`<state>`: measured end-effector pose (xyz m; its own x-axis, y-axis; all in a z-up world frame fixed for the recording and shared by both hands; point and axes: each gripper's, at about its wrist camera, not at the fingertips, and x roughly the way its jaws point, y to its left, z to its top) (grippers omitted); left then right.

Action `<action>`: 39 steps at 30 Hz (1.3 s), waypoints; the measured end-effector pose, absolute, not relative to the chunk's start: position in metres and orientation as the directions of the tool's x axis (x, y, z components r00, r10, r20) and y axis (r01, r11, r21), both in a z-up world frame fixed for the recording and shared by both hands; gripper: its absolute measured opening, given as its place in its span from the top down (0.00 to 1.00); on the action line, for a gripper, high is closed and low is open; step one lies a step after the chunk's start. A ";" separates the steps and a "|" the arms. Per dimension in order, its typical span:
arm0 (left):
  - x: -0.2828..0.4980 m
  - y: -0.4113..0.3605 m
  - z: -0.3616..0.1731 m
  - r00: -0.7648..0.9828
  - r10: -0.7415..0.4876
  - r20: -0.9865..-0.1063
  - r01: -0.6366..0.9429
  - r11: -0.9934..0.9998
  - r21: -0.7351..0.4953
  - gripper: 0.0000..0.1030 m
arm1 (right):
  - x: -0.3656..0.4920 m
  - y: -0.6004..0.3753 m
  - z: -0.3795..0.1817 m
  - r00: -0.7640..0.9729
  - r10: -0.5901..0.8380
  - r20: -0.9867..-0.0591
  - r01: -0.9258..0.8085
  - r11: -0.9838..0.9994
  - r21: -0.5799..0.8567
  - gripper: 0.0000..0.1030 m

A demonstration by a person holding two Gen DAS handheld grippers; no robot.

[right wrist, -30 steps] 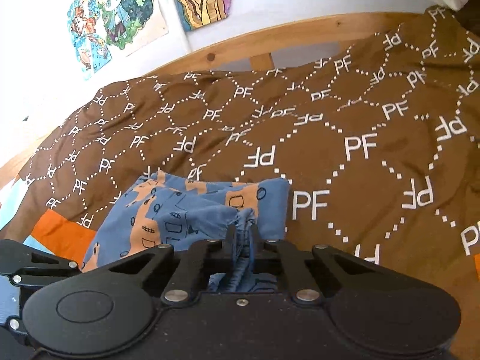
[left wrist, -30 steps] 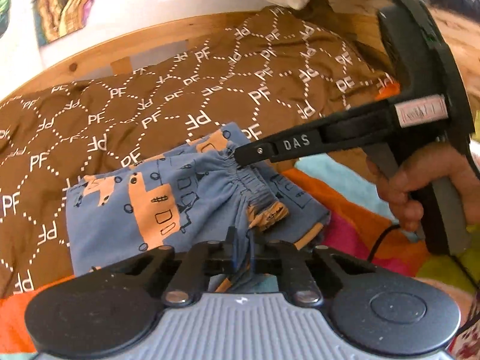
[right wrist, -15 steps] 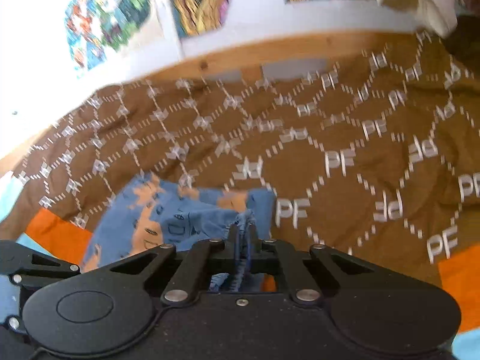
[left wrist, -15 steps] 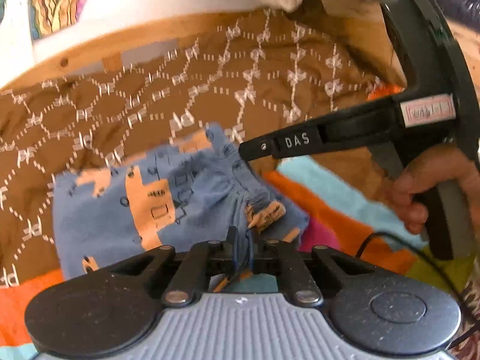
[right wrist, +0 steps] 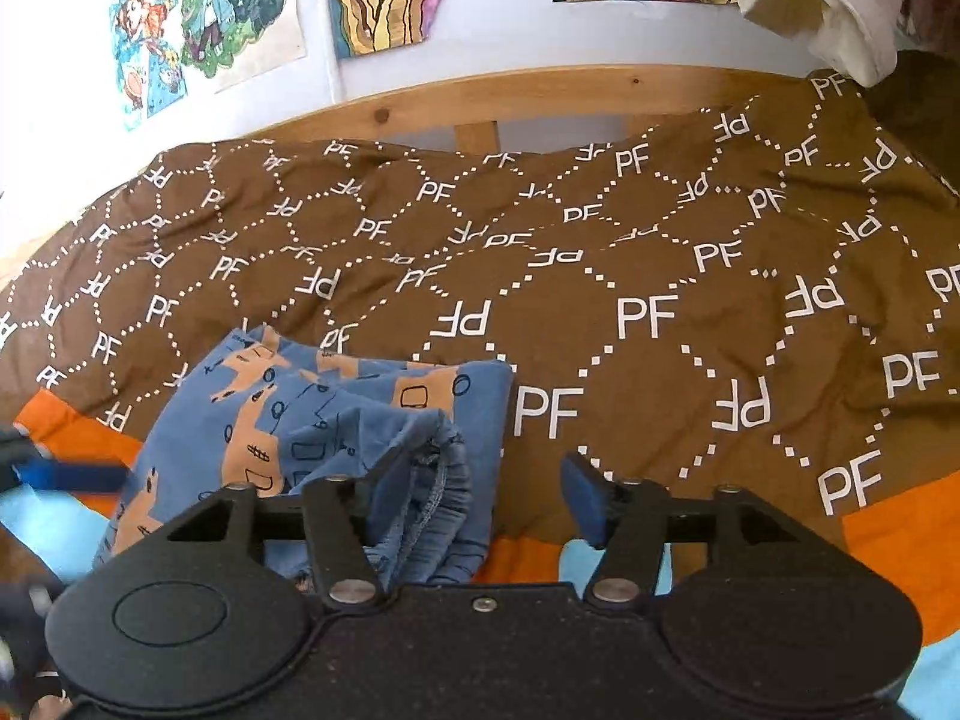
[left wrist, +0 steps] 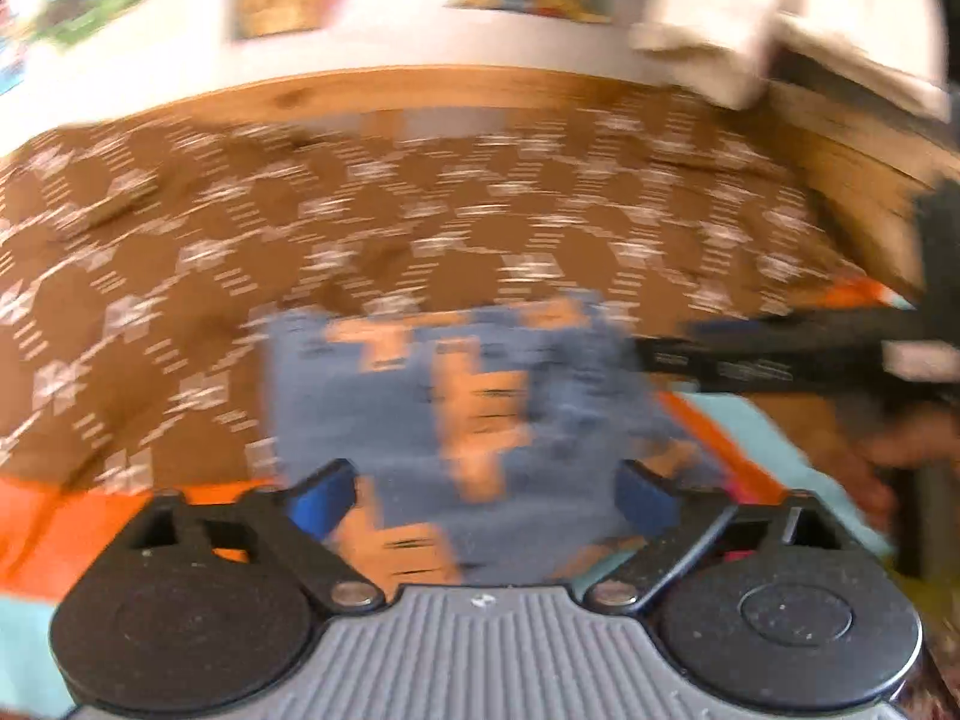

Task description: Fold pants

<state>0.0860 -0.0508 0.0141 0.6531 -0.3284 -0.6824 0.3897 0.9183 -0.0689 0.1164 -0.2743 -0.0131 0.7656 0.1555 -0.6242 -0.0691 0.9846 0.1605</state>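
Small blue pants with orange prints (right wrist: 336, 420) lie folded in a bundle on the brown patterned blanket (right wrist: 600, 276); the waistband sits bunched at the near end. My right gripper (right wrist: 480, 498) is open just above the waistband, its blue pads (right wrist: 585, 498) apart. In the blurred left wrist view the pants (left wrist: 456, 396) lie ahead of my left gripper (left wrist: 486, 495), which is open with blue pads (left wrist: 318, 495) wide apart. The right gripper shows there at the right edge (left wrist: 780, 360).
A wooden bed rail (right wrist: 480, 102) runs along the far side below a wall with drawings (right wrist: 204, 18). A white cloth (right wrist: 822, 6) hangs at the upper right. An orange and light blue cover (right wrist: 888, 546) lies under the blanket at the near edge.
Both grippers were shut on the pants' waistband; now both are open and the pants lie released on the blanket. The left view has swung and is blurred.
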 end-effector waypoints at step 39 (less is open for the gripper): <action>0.093 0.004 0.005 0.594 -0.074 -0.801 0.152 0.988 0.021 0.00 | 0.095 -0.272 0.010 0.780 0.116 -0.614 -0.114 0.993 0.042 0.01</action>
